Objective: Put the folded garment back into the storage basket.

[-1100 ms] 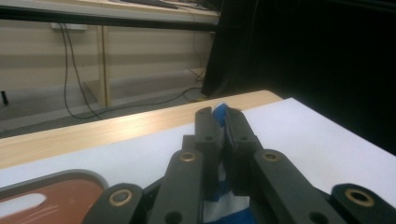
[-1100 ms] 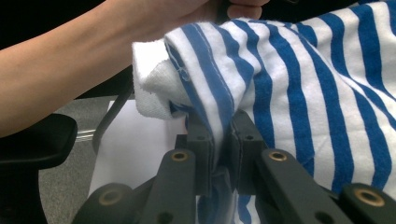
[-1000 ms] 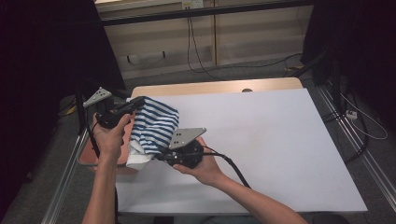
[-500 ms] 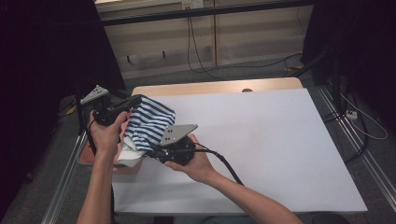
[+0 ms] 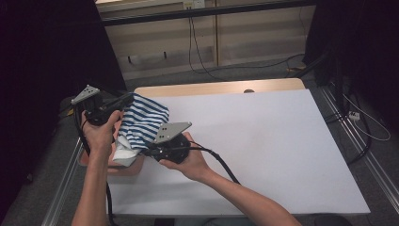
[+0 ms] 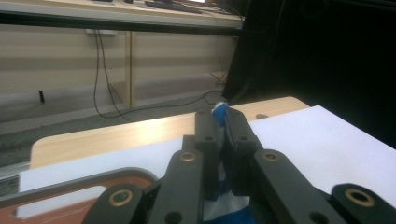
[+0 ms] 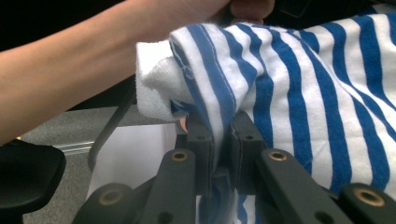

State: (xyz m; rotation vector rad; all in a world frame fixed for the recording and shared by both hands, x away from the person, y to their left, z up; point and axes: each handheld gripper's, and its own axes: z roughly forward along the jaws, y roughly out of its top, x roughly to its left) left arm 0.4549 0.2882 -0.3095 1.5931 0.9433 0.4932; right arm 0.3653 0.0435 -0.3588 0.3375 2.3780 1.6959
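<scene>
High view has both hands working at the near-left corner of the bench [image 5: 263,141], and the blue-and-white striped cloth [image 5: 141,123] is up in the air between them, bunched and hanging over the reddish tray [image 5: 123,168] at the bench's left edge. Left tongs [image 5: 123,100] have hold of the cloth's upper edge; in the left gripper view the jaws are clamped tight with a sliver of blue fabric [image 6: 220,111] poking out at the tips. Right tongs [image 5: 147,151] are pinching lower down, and the right gripper view makes it plain: jaws closed narrow on a fold of the striped cloth [image 7: 299,93], with a white terry lining showing at the corner.

So, as I read it, the pick-up is done: cloth lifted off the tray, two grips secured. What's left looks like the bigger half, carrying it over the open white surface, spreading it flat, and whatever folding follows. Right now the fabric is crumpled between the two grips, nowhere near laid out, and none of it appears to rest on the white sheet.
</scene>
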